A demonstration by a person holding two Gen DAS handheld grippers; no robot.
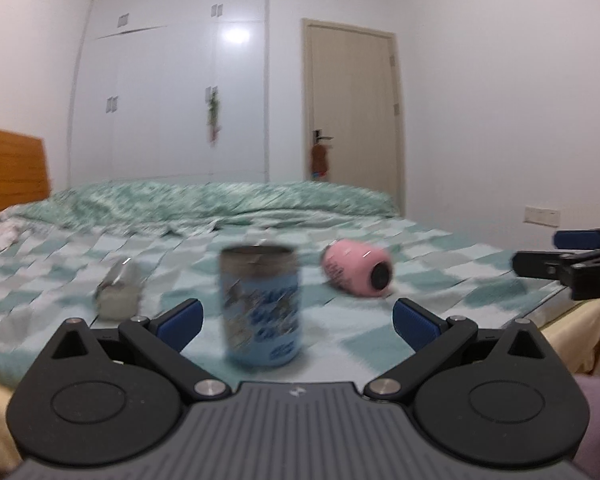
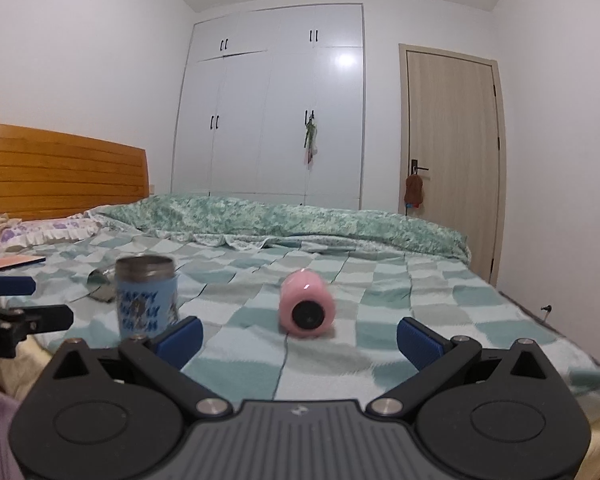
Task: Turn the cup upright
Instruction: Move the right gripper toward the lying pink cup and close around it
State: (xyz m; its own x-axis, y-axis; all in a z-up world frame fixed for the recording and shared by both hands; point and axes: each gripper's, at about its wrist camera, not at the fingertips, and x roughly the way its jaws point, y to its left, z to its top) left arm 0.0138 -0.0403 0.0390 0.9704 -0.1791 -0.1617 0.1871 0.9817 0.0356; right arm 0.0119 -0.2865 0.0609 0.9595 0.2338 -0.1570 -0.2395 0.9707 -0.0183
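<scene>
Both tongs stood released, holding nothing: the left gripper (image 1: 298,320) faced the upright blue printed steel-rimmed cup (image 1: 260,306), the right gripper (image 2: 300,338) faced the pink rounded cup (image 2: 306,306) lying on its side with its black end toward it. On the soft, rumpled checked bedspread (image 2: 420,308), that smooth barrel would probably roll away or topple once stood up.

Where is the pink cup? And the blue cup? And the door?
pink cup (image 2: 306,304): right wrist view, on its pink side, lying on the bed.
blue cup (image 1: 260,304): left wrist view, on its printed side, standing upright.
door (image 2: 452,132): right wrist view, on the middle of its wooden panel.
</scene>
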